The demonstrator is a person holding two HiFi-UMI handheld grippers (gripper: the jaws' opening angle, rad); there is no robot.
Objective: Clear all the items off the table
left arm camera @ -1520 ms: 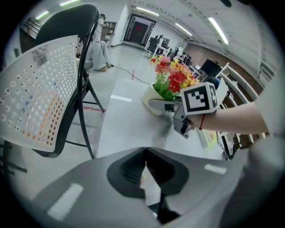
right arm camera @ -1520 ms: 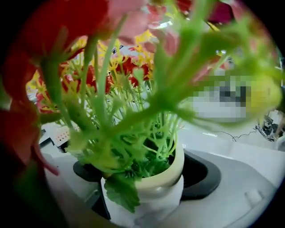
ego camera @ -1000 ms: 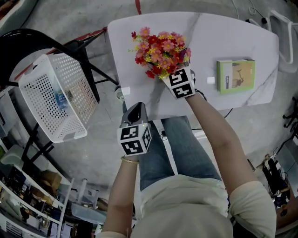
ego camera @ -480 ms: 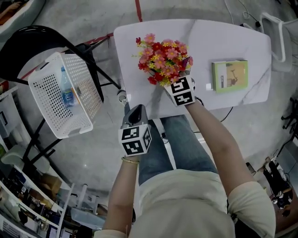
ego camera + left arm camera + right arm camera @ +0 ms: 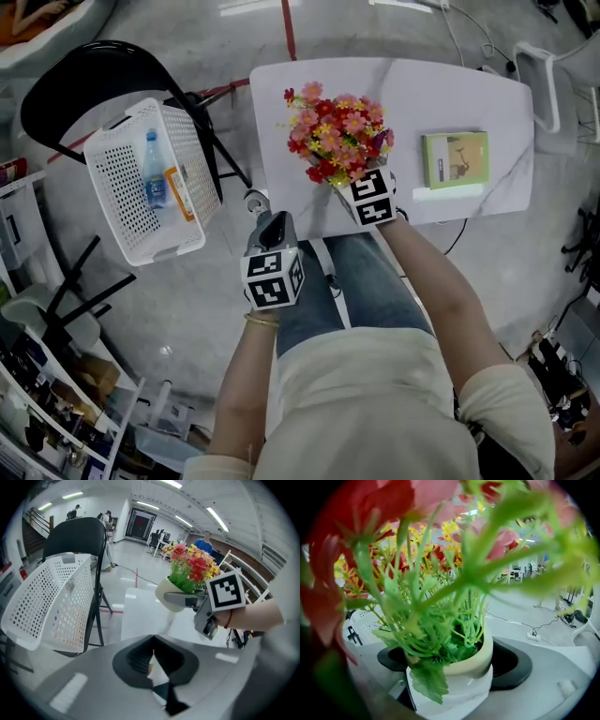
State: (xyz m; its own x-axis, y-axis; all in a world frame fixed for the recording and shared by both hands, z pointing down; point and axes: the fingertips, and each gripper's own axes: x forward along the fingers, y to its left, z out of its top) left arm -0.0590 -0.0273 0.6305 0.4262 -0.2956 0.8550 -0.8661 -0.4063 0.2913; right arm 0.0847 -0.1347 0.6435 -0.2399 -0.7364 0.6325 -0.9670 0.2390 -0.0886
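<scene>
A cream pot of red, pink and yellow artificial flowers (image 5: 339,139) hangs over the near edge of the white table (image 5: 441,94), with my right gripper (image 5: 361,183) shut on the pot. In the right gripper view the pot (image 5: 457,679) sits between the two dark pads (image 5: 513,665), and leaves hide most of the scene. A green book (image 5: 455,159) lies flat on the table's right part. My left gripper (image 5: 272,223) is shut and empty, off the table's left front corner. The left gripper view shows its jaws (image 5: 152,651) closed and the flower pot (image 5: 172,595) held up beyond them.
A white perforated basket (image 5: 127,211) rests on a black chair (image 5: 89,80) left of the table, holding a water bottle (image 5: 152,169) and an orange item (image 5: 180,192). The basket (image 5: 44,604) also fills the left of the left gripper view. Cables and a white frame (image 5: 548,66) lie at the right.
The right gripper has lifted the flower pot up from the table. The left gripper has risen too. The head view has shifted, so the bottle in the basket now shows.
</scene>
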